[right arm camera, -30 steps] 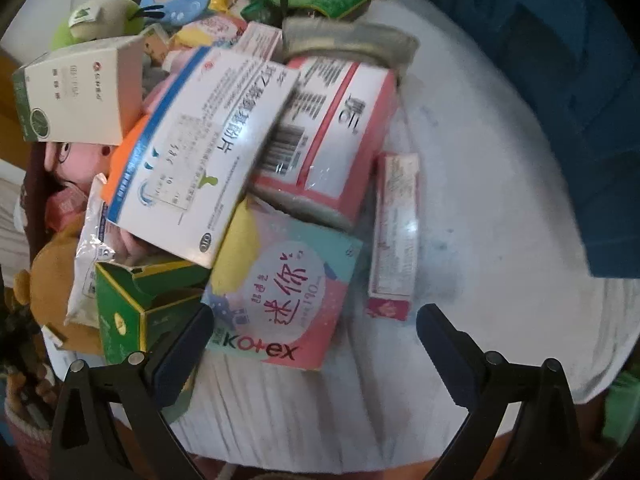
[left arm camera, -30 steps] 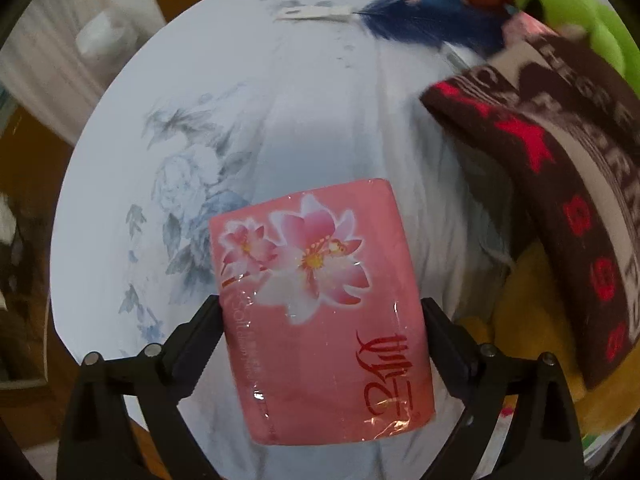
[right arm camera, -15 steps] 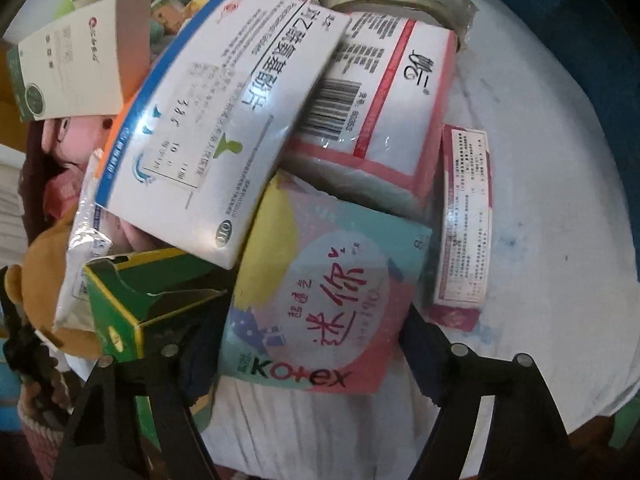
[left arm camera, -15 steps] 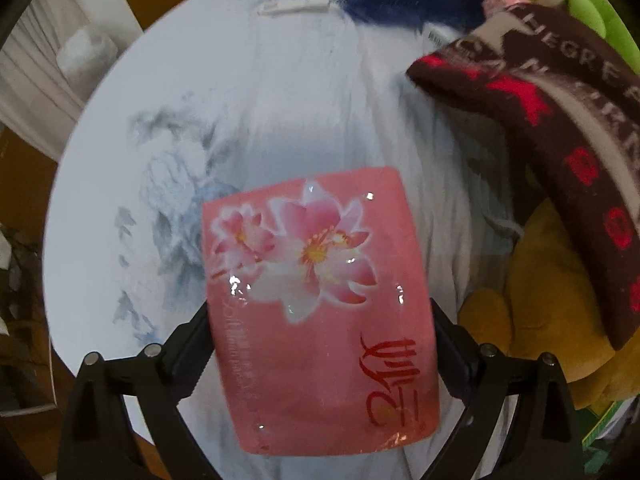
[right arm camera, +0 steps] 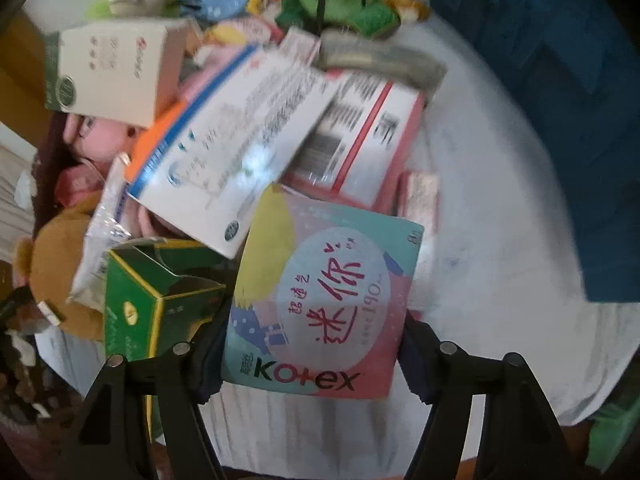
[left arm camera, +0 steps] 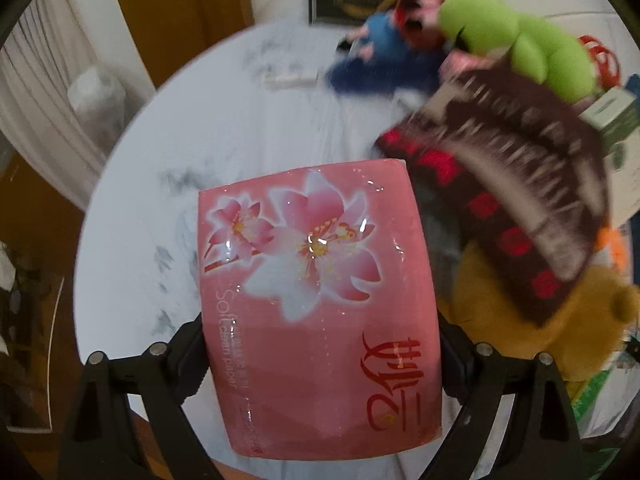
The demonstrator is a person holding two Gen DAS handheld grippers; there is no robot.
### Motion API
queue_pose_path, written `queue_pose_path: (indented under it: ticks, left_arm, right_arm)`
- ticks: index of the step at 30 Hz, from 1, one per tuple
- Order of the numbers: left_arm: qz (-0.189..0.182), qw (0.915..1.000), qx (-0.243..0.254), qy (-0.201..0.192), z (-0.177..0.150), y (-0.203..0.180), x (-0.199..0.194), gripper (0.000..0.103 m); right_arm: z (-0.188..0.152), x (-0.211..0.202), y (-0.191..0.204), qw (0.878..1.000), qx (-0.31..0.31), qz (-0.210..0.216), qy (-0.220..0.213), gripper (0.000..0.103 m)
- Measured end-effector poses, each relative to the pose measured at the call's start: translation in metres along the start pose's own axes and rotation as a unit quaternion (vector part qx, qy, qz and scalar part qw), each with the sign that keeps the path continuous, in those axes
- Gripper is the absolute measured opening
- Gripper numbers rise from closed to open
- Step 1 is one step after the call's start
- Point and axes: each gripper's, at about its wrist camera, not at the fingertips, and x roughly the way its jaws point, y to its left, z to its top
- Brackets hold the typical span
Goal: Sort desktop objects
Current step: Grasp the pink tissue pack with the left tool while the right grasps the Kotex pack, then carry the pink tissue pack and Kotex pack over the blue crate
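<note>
My left gripper [left arm camera: 320, 356] is shut on a pink tissue pack [left arm camera: 316, 304] with a lily print and holds it above the round white table [left arm camera: 136, 184]. My right gripper [right arm camera: 312, 354] is shut on a Kotex pad pack [right arm camera: 324, 296], pastel pink, teal and yellow, and lifts its near end at the front of a pile of boxes.
In the left wrist view a brown-and-red scarf [left arm camera: 520, 200], a brown plush [left arm camera: 560, 328], a green plush [left arm camera: 516, 36] and a blue toy [left arm camera: 384, 60] lie to the right. In the right wrist view a green box [right arm camera: 160, 296], a blue-striped white box [right arm camera: 232, 148] and a pink pack [right arm camera: 360, 136] crowd the pile.
The right gripper moved in and closed on the Kotex pack, which now sits raised between the fingers. The left gripper, still holding the tissue pack, lifted and tilted, showing more of the far table.
</note>
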Motion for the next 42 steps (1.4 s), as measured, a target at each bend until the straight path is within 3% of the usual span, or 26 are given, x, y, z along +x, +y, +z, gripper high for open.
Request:
queue_pose_path:
  ticks: [7, 11, 16, 27, 31, 37, 42]
  left_arm:
    - [-0.012, 0.996, 0.037, -0.08, 0.005, -0.025, -0.06, 0.092]
    - [-0.021, 0.9895, 0.066, -0.127, 0.008, -0.047, -0.091, 0.092]
    - [-0.032, 0.9798, 0.104, -0.167, 0.009, -0.074, -0.118, 0.092]
    - [-0.089, 0.9595, 0.165, -0.21, 0.0, -0.121, -0.148, 0.092]
    - [-0.103, 0.9533, 0.182, -0.218, -0.006, -0.135, -0.157, 0.092]
    - [-0.106, 0.9492, 0.185, -0.232, -0.016, -0.159, -0.171, 0.092]
    - [-0.113, 0.9431, 0.188, -0.25, -0.022, -0.211, -0.19, 0.092]
  right_arm:
    - [0.0, -0.037, 0.001, 0.998, -0.015, -0.02, -0.051, 0.069]
    - [-0.027, -0.06, 0.007, 0.995, -0.034, -0.037, -0.087, 0.069]
    - [-0.034, -0.081, 0.02, 0.988, -0.049, -0.039, -0.14, 0.069]
    - [-0.04, -0.153, 0.04, 0.964, -0.058, -0.061, -0.252, 0.069]
    - [-0.046, -0.17, 0.04, 0.957, -0.055, -0.075, -0.274, 0.069]
    - [-0.055, -0.203, 0.023, 0.945, -0.051, -0.086, -0.312, 0.069]
    - [-0.053, -0.234, -0.009, 0.932, -0.055, -0.089, -0.348, 0.069]
